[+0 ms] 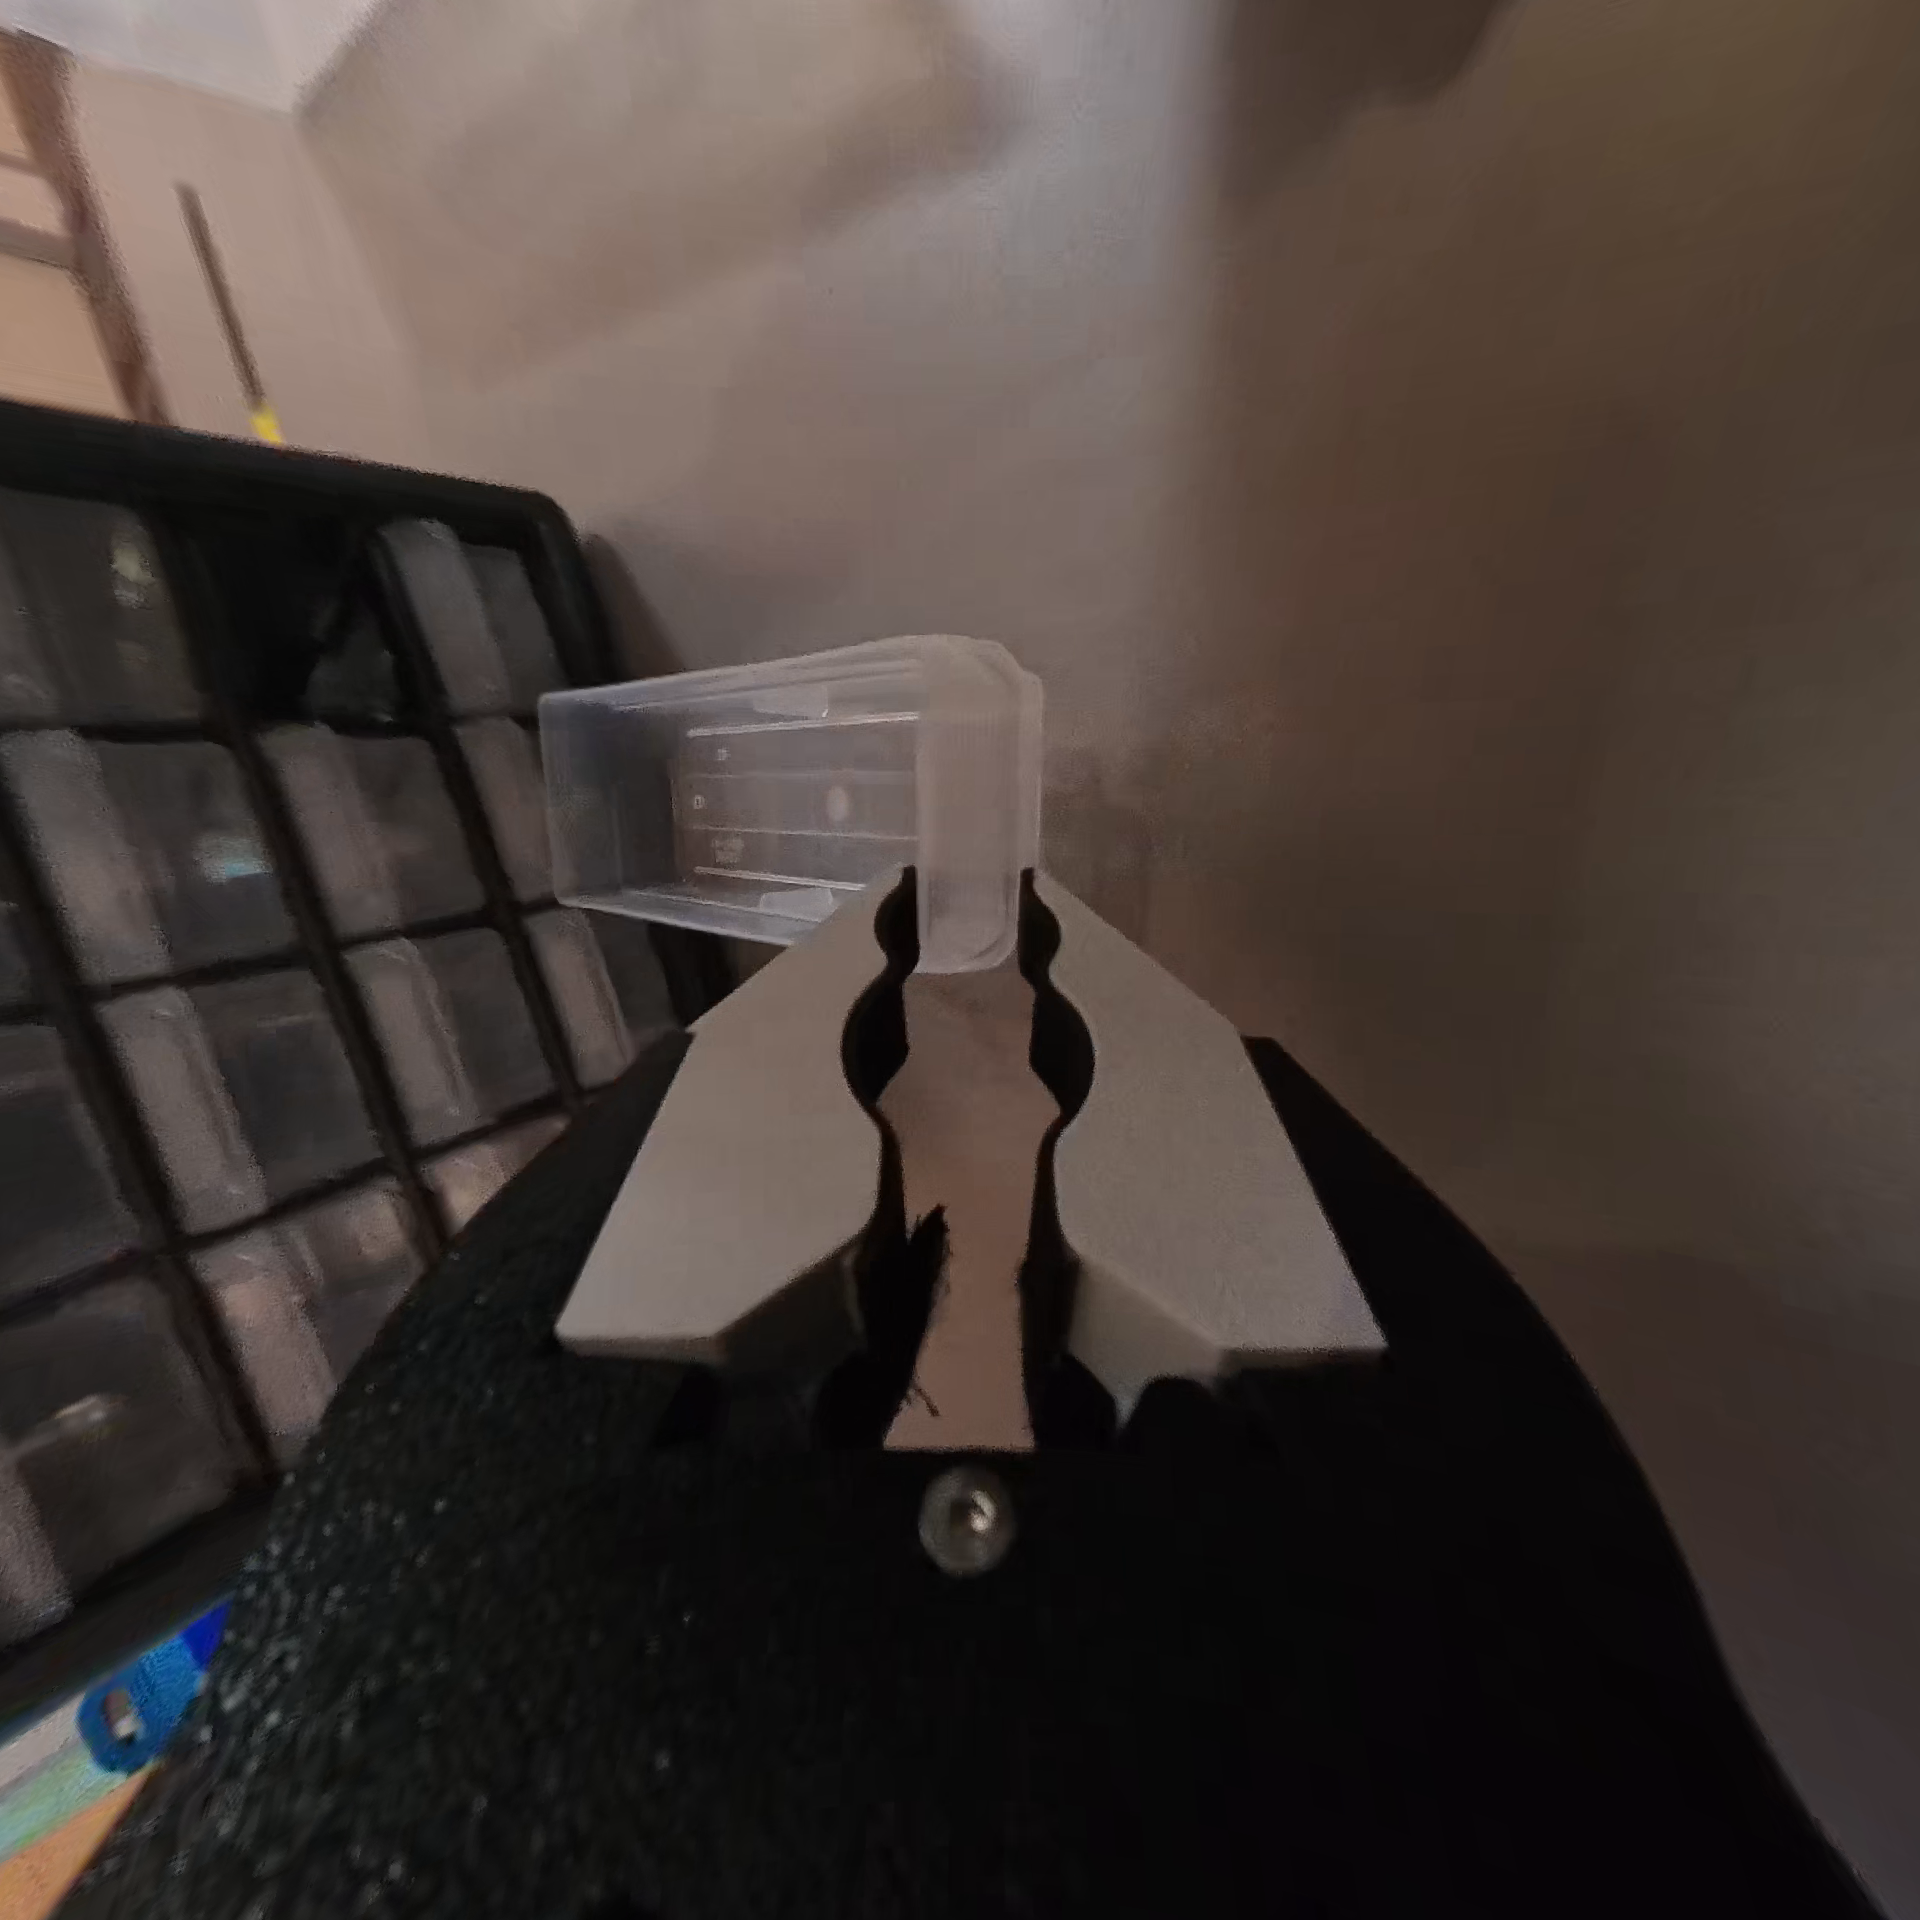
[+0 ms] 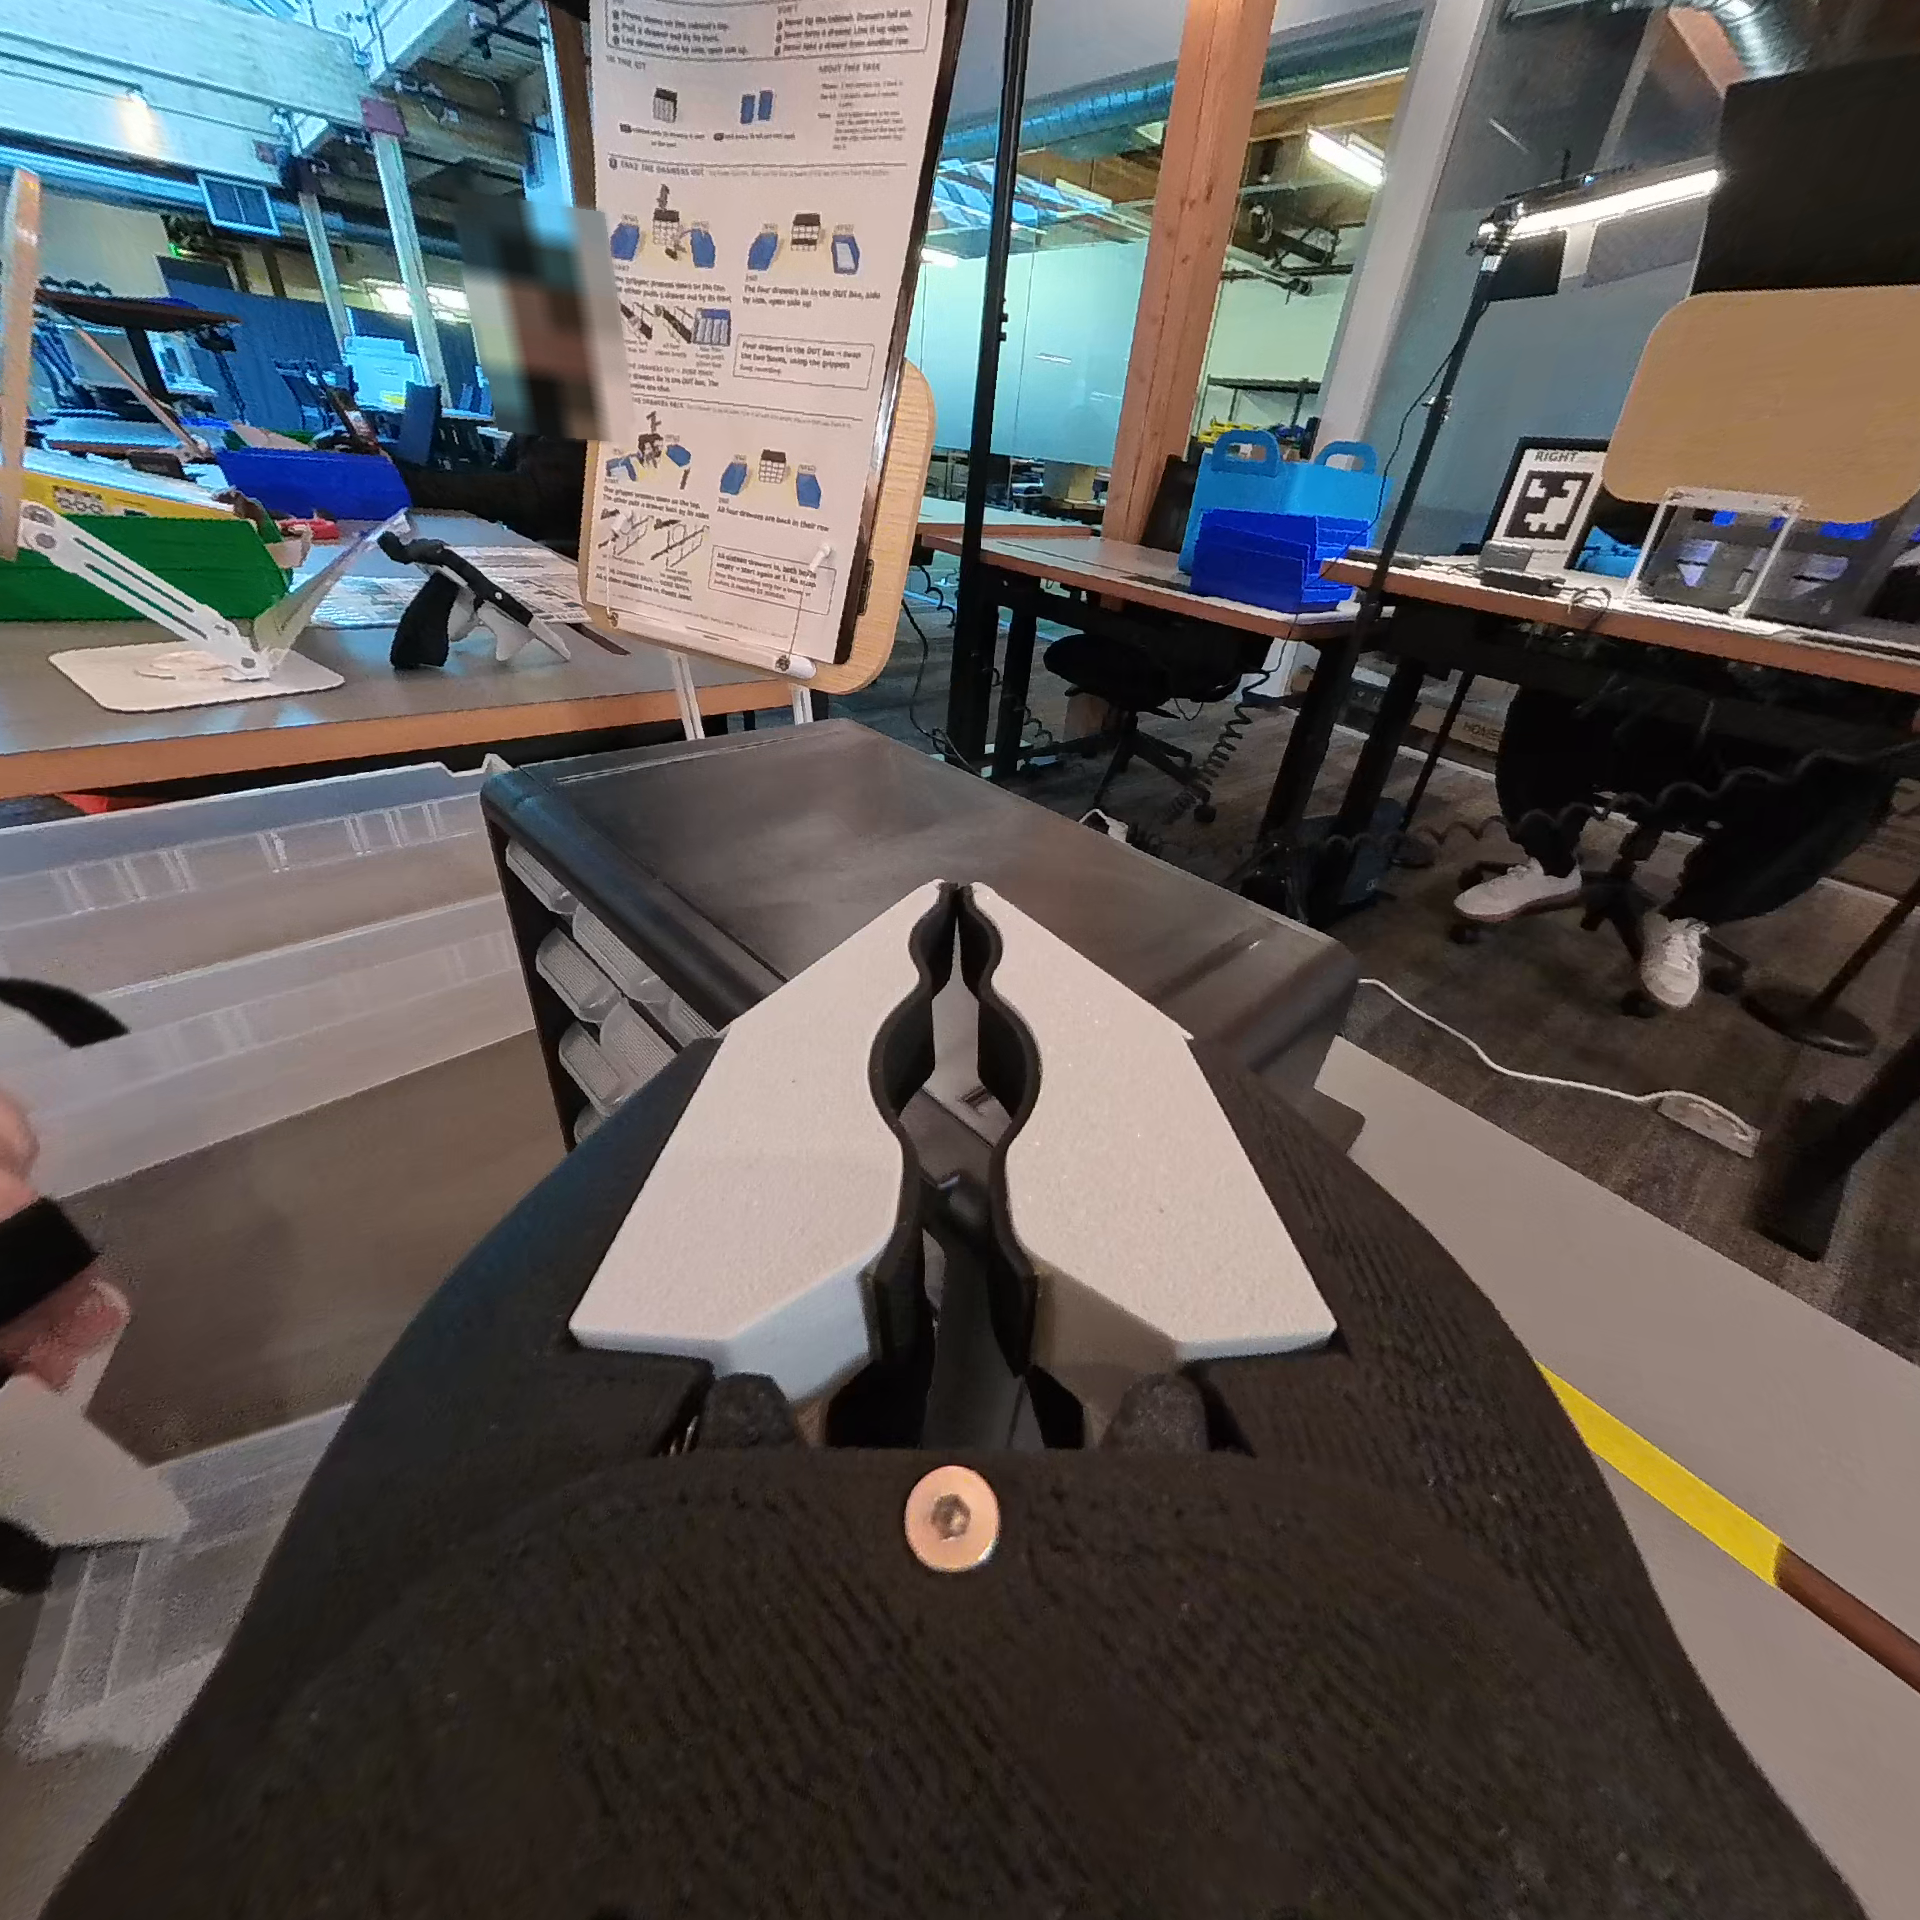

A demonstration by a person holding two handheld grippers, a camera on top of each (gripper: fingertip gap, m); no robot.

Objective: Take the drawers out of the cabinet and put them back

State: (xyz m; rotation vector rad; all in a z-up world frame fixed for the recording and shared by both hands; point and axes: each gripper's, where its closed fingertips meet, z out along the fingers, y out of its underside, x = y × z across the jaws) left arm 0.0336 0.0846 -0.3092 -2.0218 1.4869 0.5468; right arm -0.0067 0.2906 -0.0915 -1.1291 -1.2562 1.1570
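In the left wrist view my left gripper (image 1: 963, 914) is shut on the front handle of a small clear plastic drawer (image 1: 748, 800). It holds the drawer in the air, just right of the black cabinet (image 1: 312, 935), whose grid of clear drawers fills the left side. One slot near the cabinet's top (image 1: 301, 634) looks dark and empty. In the right wrist view my right gripper (image 2: 956, 896) is shut and empty, its tips resting on or just above the cabinet's flat top (image 2: 831, 821). The cabinet's drawer fronts (image 2: 603, 987) face left there.
A clear plastic bin (image 2: 249, 914) lies left of the cabinet. A hand with the other gripper (image 2: 42, 1351) shows at the left edge. An instruction sheet on a stand (image 2: 748, 343) rises behind the cabinet. A yellow-taped table edge (image 2: 1662, 1475) runs at right. A blue object (image 1: 156, 1694) sits low left.
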